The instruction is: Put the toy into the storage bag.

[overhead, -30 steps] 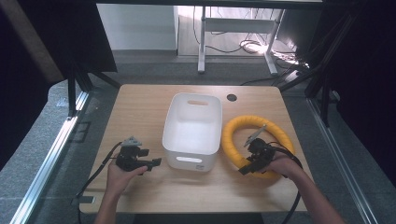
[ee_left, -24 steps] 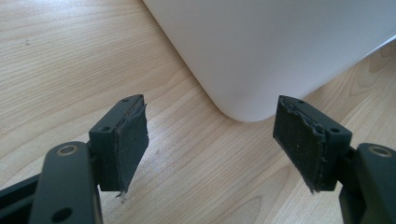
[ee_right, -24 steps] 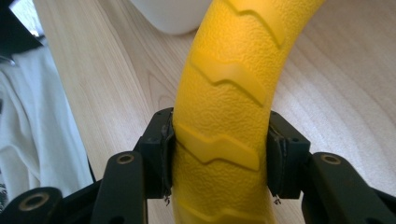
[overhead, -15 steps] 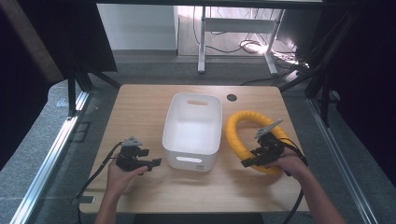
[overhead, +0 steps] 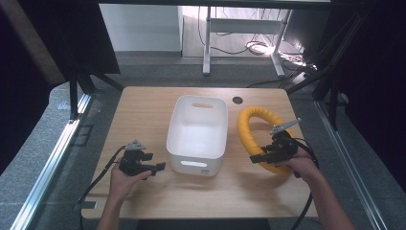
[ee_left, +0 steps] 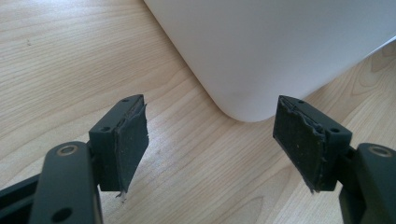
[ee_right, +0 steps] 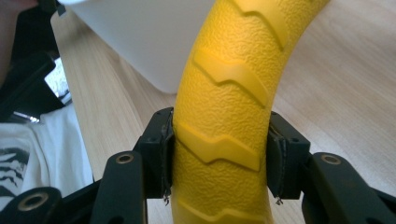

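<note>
Right gripper view: right gripper [ee_right: 219,158] pinches the yellow ring [ee_right: 224,107] beside the white tub [ee_right: 140,42]; left gripper [ee_left: 212,140] gapes empty.

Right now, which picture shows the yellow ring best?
The high view: the whole yellow ring lies right of the white tub. The right gripper view shows a short stretch squeezed by the right hand-held gripper.

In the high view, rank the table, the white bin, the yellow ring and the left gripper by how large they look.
1. Table
2. Bin
3. Ring, slightly smaller than the bin and partly covered by the right gripper
4. Left gripper
</note>
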`<state>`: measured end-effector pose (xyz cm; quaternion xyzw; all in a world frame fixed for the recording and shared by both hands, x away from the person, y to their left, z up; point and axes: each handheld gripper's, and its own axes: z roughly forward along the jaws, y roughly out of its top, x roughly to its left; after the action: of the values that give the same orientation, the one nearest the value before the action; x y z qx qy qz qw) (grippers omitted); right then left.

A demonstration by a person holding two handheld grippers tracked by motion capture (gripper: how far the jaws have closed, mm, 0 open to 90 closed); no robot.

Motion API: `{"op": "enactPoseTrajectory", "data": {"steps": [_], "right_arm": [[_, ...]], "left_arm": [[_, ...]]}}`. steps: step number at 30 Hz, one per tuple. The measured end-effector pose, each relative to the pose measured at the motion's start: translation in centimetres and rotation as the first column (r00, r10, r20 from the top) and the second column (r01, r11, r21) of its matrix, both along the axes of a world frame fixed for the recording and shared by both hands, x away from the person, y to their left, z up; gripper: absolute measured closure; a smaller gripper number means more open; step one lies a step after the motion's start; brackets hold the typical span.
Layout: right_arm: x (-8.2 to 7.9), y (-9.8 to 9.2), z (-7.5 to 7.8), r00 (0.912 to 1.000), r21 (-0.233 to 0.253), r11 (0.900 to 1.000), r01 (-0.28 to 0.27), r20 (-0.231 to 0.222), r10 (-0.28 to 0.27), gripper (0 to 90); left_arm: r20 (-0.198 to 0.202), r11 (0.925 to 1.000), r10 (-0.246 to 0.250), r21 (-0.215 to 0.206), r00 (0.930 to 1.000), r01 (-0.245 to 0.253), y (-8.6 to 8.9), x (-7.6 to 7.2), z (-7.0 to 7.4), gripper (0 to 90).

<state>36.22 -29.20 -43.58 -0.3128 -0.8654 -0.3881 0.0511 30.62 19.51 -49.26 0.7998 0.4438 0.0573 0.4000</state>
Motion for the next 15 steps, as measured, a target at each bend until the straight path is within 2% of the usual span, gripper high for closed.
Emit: {"op": "enactPoseTrajectory", "data": {"steps": [8, 10, 15], "right_arm": [[0.1, -0.6, 0.2, 0.9991, 0.060, 0.997, 0.039, 0.013, -0.040, 50.6], [0.1, -1.1, 0.4, 0.9983, 0.096, 0.994, 0.053, 0.017, -0.055, 50.6], [0.1, -1.6, 0.7, 0.9964, 0.124, 0.990, 0.075, 0.031, -0.079, 50.6]], "left_arm": [[0.000, 1.0000, 0.000, 0.003, 1.0000, 0.000, 0.0, 0.0, 0.0, 26.6], [0.000, 1.0000, -0.001, 0.004, 1.0000, 0.001, 0.0, 0.0, 0.0, 26.6], [-0.001, 1.0000, 0.000, 0.002, 1.0000, 0.000, -0.1, 0.0, -0.1, 26.6]]}}
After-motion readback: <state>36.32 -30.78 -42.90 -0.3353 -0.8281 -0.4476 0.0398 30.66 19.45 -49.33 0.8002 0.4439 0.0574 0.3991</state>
